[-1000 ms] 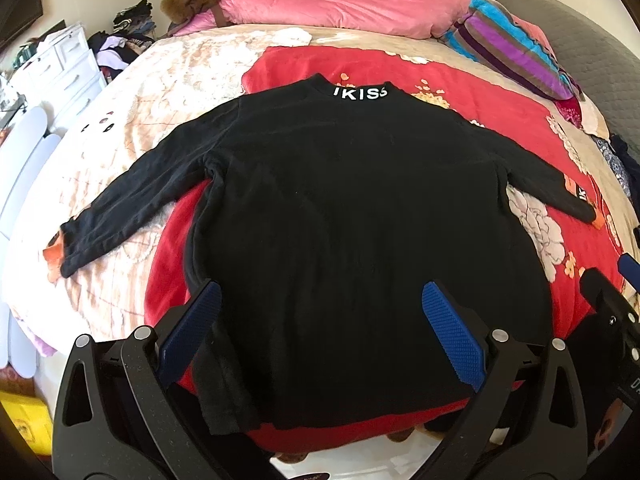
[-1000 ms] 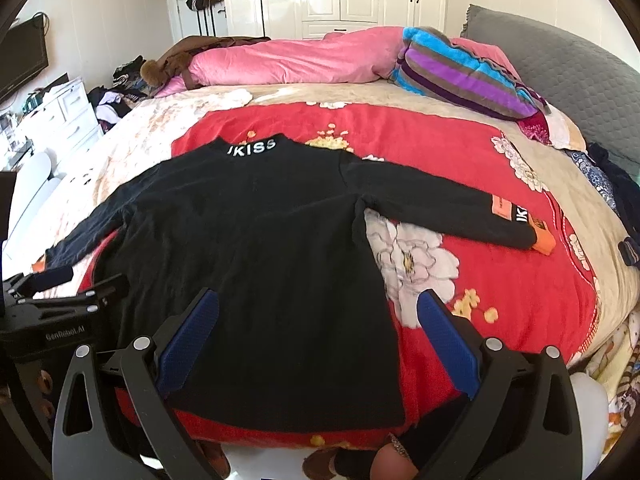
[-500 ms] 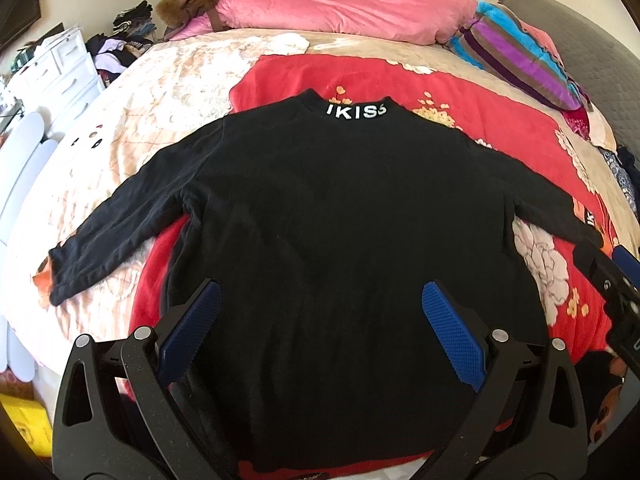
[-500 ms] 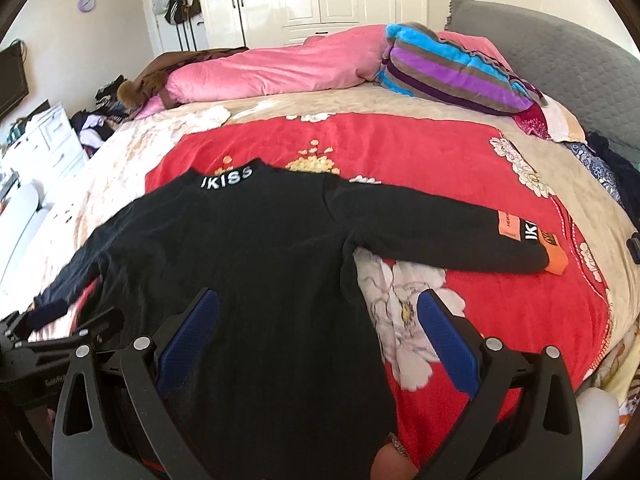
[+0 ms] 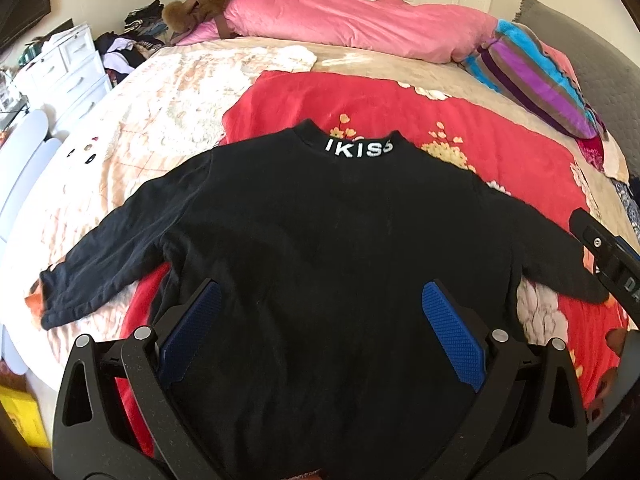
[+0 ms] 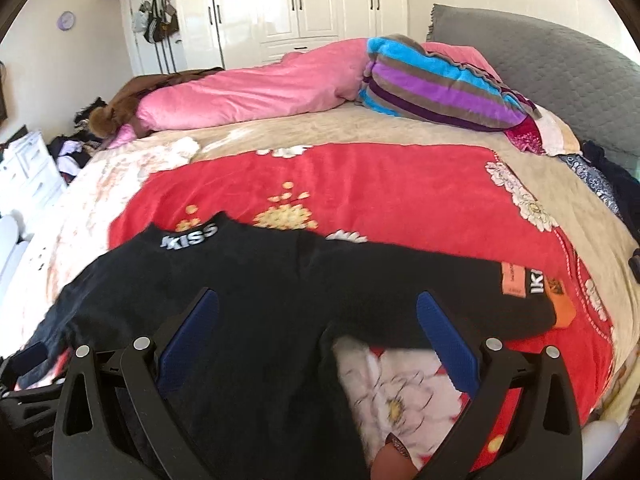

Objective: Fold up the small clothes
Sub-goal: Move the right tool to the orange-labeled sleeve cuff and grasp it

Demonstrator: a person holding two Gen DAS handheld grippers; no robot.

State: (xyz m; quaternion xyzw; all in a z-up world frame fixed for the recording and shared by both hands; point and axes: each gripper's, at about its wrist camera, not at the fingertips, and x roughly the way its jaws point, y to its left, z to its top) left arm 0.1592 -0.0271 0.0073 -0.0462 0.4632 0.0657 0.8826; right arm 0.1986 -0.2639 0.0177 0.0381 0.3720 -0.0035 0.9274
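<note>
A black sweater [image 5: 328, 240] lies spread flat, back up, on a red flowered blanket [image 5: 400, 108] that covers the near part of the bed [image 5: 168, 92], with white "KISS" lettering on its collar [image 5: 358, 151] pointing toward the far side. Both sleeves reach outward: the left sleeve [image 5: 108, 256] runs off the red blanket onto the pale beige bedcover, and the right sleeve [image 6: 460, 292] stretches across the red blanket, ending in an orange cuff [image 6: 562, 308] with an orange patch and white letters just before it. The left gripper [image 5: 320, 320] hovers over the lower middle of the sweater, its blue-padded jaws spread wide with nothing between them. The right gripper [image 6: 316, 328] hangs over the spot where the right sleeve meets the body, above a large white flower printed on the blanket, and its jaws are likewise wide apart and hold nothing. The right wrist view is slightly blurred. Part of the right gripper's black body shows at the right edge of the left wrist view. At the far side of the bed lie a pink quilt [image 6: 256, 84] and a striped blanket [image 6: 436, 84], with a brown coat [image 6: 132, 100] beside the quilt. White wardrobe doors [image 6: 296, 4] stand behind, and a white chest of drawers [image 5: 64, 64] sits to the left.
</note>
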